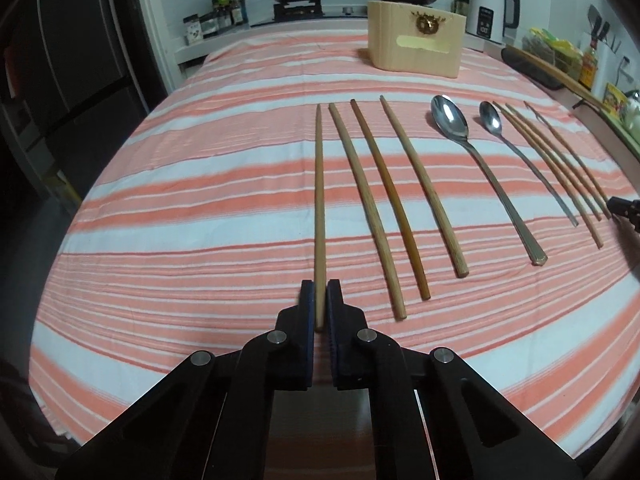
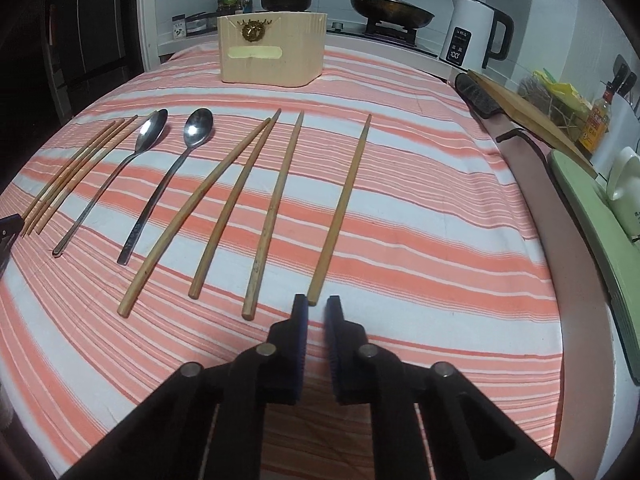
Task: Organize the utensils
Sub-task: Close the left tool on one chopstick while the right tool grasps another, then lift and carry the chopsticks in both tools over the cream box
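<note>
In the left wrist view my left gripper (image 1: 320, 300) is shut on the near end of the leftmost wooden chopstick (image 1: 319, 200), which runs between the blue pads. Three more thick chopsticks (image 1: 366, 208), two metal spoons (image 1: 450, 120) and a bundle of thin sticks (image 1: 560, 160) lie in a row to its right. In the right wrist view my right gripper (image 2: 317, 304) is shut on the very tip of the rightmost chopstick's (image 2: 344, 200) near end. Left of it lie three chopsticks (image 2: 276, 200), two spoons (image 2: 199, 128) and thin sticks (image 2: 68, 176).
A pale wooden box (image 1: 416, 46) (image 2: 272, 50) stands at the far side of the striped tablecloth (image 1: 200, 200). Behind it are a stove with a pot and a pan, and a white kettle (image 2: 468, 32). A cutting board and bottles line the right counter.
</note>
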A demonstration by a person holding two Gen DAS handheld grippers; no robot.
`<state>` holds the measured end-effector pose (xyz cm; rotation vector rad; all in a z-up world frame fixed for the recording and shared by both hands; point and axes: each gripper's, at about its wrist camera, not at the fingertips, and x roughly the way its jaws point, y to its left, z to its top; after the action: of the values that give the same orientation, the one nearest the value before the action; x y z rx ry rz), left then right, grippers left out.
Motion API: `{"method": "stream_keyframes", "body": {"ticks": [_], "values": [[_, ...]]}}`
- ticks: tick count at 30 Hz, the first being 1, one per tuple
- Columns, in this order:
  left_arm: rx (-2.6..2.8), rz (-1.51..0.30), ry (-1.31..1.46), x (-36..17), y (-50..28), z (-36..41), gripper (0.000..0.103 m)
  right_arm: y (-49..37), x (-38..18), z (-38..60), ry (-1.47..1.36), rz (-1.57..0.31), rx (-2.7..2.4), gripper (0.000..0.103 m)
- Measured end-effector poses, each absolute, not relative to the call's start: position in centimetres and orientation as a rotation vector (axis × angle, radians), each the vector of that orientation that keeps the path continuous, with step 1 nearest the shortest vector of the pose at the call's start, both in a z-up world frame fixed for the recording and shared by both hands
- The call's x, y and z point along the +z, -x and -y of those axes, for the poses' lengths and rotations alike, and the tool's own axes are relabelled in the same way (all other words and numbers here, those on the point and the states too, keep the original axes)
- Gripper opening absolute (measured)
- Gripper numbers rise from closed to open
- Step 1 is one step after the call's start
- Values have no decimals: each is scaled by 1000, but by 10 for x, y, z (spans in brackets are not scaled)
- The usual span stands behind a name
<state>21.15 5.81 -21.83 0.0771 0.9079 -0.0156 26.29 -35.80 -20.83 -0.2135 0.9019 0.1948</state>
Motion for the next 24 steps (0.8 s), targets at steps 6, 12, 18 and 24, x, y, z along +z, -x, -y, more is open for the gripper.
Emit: {"method": "stream_keyframes", "body": {"ticks": [6,12,18,24], "values": [[8,-918,-26,-219,-241,-75,5,-282,-208,383,172,-911,119,5],[-32,-927,13,-219,-246,-83,36,-283,-206,399,134,-903,182,51],[-43,-914,13,-222,-237,-89,57,-285,-209,399,175,-921,224,52],[-41,-913,3,-222,-244,-85,49,-299,-210,394,187,-896,236,52]]}}
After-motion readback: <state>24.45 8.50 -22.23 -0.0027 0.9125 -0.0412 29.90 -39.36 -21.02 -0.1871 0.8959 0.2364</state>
